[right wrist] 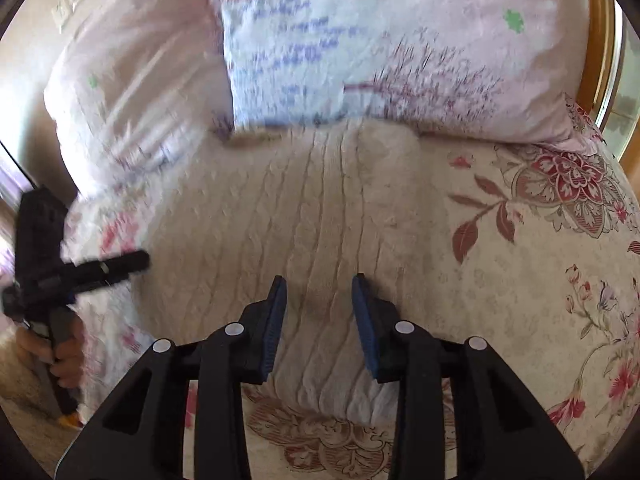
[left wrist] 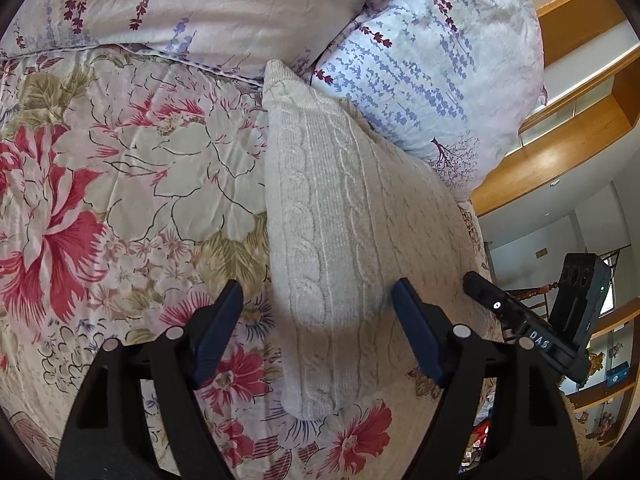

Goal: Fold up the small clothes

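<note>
Cream cable-knit fabric, a small sweater (left wrist: 340, 216), lies on the bed over a flowered quilt (left wrist: 120, 184). In the left wrist view it runs as a long, narrow folded shape from about 12 o'clock down to 6 o'clock, its upper end touching the lavender-print pillows (left wrist: 432, 76) and its lower end lying between the fingers. The left gripper (left wrist: 318, 300) is spread wide and holds nothing; its right finger (left wrist: 416, 332) sits over the knit and its left finger (left wrist: 216, 332) over the quilt just beside the sweater's edge. Whether either finger touches the fabric cannot be told.

From the right wrist view the sweater (right wrist: 280, 208) fills the middle, with the pillows (right wrist: 360, 40) at 12 o'clock and the quilt (right wrist: 540, 240) at 3 o'clock. The right gripper (right wrist: 320, 296) is also open, its fingers narrower apart, both above the knit near its 6 o'clock edge, clamping nothing. At 9 o'clock the left gripper (right wrist: 120, 264) shows blurred at the sweater's left edge, held by a hand (right wrist: 66, 356). In the left view the right gripper (left wrist: 492, 300) shows at 4 o'clock by the sweater's right edge.
</note>
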